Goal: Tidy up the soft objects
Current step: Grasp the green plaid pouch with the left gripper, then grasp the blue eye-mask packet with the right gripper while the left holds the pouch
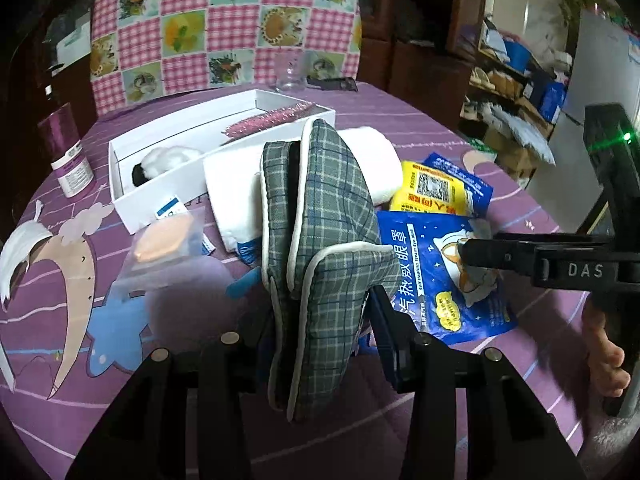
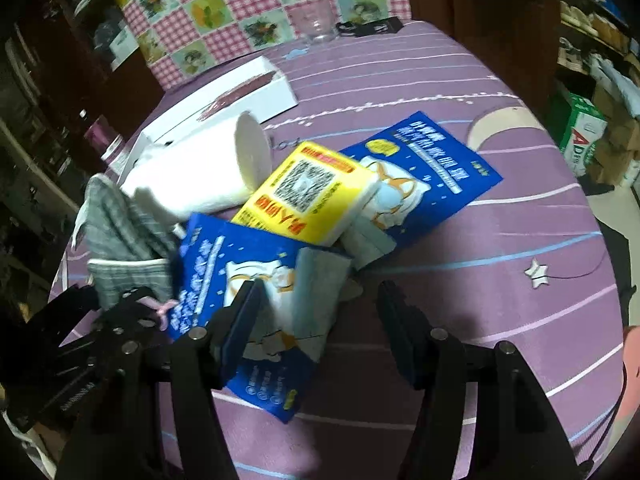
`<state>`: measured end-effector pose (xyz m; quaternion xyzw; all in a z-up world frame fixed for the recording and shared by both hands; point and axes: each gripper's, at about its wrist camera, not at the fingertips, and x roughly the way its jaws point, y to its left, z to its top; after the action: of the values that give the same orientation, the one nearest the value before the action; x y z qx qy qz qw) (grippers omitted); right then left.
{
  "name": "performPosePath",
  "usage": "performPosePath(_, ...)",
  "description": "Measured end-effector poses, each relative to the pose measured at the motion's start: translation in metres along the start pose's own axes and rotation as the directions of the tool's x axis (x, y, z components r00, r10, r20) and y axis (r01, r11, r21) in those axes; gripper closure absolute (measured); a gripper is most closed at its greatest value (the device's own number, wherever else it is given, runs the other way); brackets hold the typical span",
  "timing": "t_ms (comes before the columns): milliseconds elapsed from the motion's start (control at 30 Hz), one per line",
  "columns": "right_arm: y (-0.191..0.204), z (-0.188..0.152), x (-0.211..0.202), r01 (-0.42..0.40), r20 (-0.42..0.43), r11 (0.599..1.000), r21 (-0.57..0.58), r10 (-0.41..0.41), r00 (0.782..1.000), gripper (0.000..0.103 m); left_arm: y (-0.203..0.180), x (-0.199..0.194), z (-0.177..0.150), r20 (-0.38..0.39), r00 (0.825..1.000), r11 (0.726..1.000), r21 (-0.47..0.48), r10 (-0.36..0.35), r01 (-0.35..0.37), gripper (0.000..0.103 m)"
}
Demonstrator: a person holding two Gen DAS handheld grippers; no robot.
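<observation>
The plaid slippers (image 1: 320, 248) hang mid-frame, pinched in the left gripper (image 1: 320, 340). Upper left, the white box (image 1: 132, 208) holds only a cotton ball (image 1: 164, 160) and brush. Towel roll (image 1: 304, 176) and eye-mask packets (image 1: 444, 272) wait outside. The right gripper (image 2: 316, 320) is spread, empty.

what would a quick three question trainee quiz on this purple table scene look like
1. True or false: the left gripper holds the grey plaid fabric slipper.
2. What lies on the far blue eye-mask packet? A) yellow tissue pack B) glass cup
3. What pink item is in the white cardboard box?

Key: 1 true; 2 A; 3 a pink hairbrush.
</observation>
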<state>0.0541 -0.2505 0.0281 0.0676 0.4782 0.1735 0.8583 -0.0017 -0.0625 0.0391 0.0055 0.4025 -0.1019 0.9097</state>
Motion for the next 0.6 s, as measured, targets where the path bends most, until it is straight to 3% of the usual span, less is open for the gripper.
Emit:
performPosePath(167, 0.009, -0.002, -0.002, -0.036, -0.002, 0.999, -0.034, 0.036, 0.999, 0.040, 0.003, 0.002, 0.001, -0.010, 1.000, 1.000, -0.011, -0.008, 0.008, 0.060)
performPosePath(267, 0.009, -0.001, -0.014, -0.068, 0.050, 0.997, -0.033, 0.070, 0.996, 0.040, 0.003, 0.003, 0.001, -0.014, 1.000, 1.000, -0.009, -0.007, 0.006, 0.060)
performPosePath(400, 0.006, -0.001, -0.031, -0.203, 0.124, 0.979, -0.028, 0.205, 0.971, 0.040, 0.003, 0.003, 0.001, -0.015, 1.000, 1.000, -0.009, -0.007, 0.006, 0.060)
performPosePath(533, 0.009, 0.002, -0.022, -0.280, 0.073, 0.960, -0.015, 0.281, 0.957, 0.042, 0.003, 0.004, 0.001, -0.018, 1.000, 1.000, -0.011, -0.007, 0.007, 0.060)
performPosePath(600, 0.012, 0.003, -0.013, -0.303, 0.033, 0.953, 0.003, 0.303, 0.953, 0.053, 0.003, 0.004, 0.001, -0.018, 1.000, 1.000, -0.012, -0.008, 0.008, 0.060)
